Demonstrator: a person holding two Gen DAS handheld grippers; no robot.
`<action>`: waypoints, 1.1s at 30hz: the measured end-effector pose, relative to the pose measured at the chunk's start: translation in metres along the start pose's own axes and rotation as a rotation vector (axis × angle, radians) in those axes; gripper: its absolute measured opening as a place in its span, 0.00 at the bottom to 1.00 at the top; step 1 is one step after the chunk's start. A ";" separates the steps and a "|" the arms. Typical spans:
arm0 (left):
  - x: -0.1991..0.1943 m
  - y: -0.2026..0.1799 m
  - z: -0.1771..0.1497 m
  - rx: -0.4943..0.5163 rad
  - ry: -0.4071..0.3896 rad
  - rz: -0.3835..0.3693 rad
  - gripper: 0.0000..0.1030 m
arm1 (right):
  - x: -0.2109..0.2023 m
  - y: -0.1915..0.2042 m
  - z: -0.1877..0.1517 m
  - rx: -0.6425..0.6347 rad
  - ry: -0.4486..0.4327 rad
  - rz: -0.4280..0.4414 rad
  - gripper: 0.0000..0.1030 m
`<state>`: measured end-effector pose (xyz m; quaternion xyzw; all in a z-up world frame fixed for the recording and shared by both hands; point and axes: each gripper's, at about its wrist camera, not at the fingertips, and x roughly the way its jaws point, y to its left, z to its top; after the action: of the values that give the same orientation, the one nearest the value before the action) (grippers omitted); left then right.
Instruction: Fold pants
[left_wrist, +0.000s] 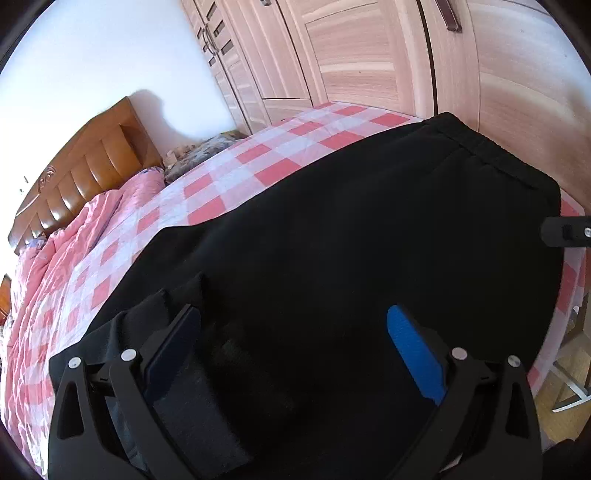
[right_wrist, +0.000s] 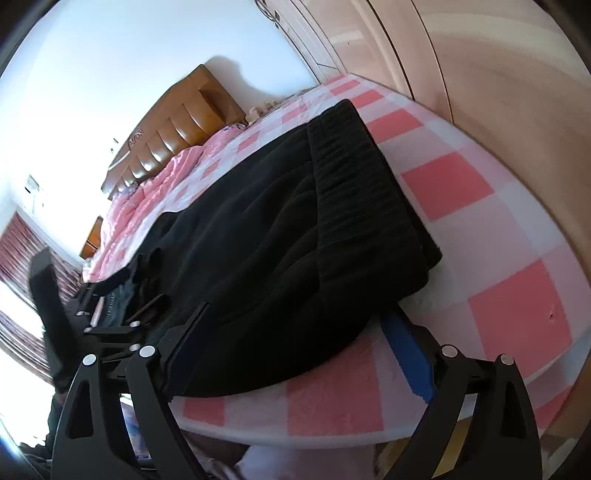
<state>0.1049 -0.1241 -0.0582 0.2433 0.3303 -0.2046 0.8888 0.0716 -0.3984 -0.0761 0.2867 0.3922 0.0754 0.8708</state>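
Both tools: yours, each spread apart.
Left tool (left_wrist: 291, 332): over the pants (left_wrist: 351, 240).
Right tool (right_wrist: 295, 332): at the pants' near edge.
Bed (right_wrist: 480, 229): checked cover.

Bedroom with a bed, wardrobe and white wall

A bed (left_wrist: 280, 155) under a pink-and-white checked sheet fills the middle; its wooden headboard (left_wrist: 92, 162) stands at 10 o'clock against a bright white wall (left_wrist: 92, 55). A pale wood-grain wardrobe (left_wrist: 369, 55) runs from 12 to 2 o'clock. A crumpled pink quilt (left_wrist: 74, 240) lies below the headboard.
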 end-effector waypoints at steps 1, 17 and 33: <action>0.004 0.002 0.001 -0.004 0.004 -0.007 0.98 | -0.001 -0.001 -0.002 0.017 0.006 0.023 0.87; 0.017 0.014 -0.008 -0.083 0.029 -0.095 0.98 | 0.000 -0.001 -0.008 0.073 -0.078 0.021 0.76; 0.008 0.009 0.062 0.029 0.154 -0.213 0.98 | -0.009 0.042 -0.020 -0.172 -0.307 -0.124 0.21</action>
<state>0.1450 -0.1534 -0.0201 0.2347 0.4184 -0.2836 0.8303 0.0553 -0.3586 -0.0575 0.1945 0.2639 0.0100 0.9447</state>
